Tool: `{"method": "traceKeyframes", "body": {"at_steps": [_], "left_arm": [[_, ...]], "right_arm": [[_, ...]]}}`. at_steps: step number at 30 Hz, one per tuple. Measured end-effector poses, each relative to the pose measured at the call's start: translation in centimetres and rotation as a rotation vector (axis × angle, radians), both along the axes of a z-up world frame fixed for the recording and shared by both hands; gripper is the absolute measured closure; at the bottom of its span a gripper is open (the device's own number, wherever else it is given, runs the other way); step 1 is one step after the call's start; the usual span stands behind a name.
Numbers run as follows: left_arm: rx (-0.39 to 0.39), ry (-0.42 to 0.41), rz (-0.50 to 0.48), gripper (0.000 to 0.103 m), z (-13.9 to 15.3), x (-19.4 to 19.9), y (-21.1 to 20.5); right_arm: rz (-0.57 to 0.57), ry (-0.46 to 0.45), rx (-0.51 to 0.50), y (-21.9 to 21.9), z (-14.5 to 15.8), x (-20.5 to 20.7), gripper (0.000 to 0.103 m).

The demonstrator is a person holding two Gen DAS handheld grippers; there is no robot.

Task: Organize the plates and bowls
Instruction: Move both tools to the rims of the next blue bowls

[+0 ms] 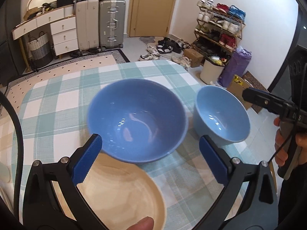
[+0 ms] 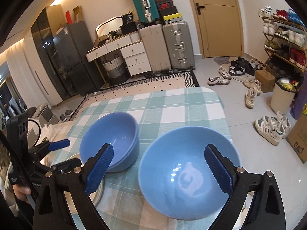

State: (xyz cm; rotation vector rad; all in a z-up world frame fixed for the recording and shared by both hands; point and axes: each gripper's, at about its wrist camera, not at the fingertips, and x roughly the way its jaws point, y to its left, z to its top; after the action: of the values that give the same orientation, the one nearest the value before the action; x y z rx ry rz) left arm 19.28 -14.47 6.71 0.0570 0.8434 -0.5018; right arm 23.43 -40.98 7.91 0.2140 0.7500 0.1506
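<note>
Both grippers' jaws apart, empty: left gripper over stacked darker-blue ceramic bowls; right gripper over lone light-blue ceramic bowl. Likely next: clamp lone bowl's rim, nest into stack.

So the table's covered in a green-and-white checked tablecloth, rounded corners. Sitting on the cloth: a stack of two darker blue bowls, a lighter blue bowl just beside it but not touching, and a beige plate near the stack at the near edge.
</note>
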Motion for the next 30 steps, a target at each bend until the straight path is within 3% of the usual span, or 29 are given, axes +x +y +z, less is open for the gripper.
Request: {"method": "traceKeyframes", "body": {"at_steps": [14,21,25,30], "left_arm": [[0.001,0.057,-0.159,0.005,-1.3,-3.6,-9.6],[-0.046,0.131,-0.208,0.016,-2.4,-3.9,-12.4],[-0.081,0.196,-0.212,0.036,-3.5,-3.4,-13.1],[-0.07,0.187,-0.218,0.04,-4.4,-2.7,-13.7]], "right_arm": [[-0.11,0.016,0.023,-6.4,-0.7,-4.4,0.005],[-0.139,0.023,0.034,-8.4,-1.2,-5.7,0.005],[-0.124,0.042,0.044,-8.6,-2.0,-5.5,0.005],[-0.102,0.064,0.026,-7.9,-3.2,-4.6,0.008]]}}
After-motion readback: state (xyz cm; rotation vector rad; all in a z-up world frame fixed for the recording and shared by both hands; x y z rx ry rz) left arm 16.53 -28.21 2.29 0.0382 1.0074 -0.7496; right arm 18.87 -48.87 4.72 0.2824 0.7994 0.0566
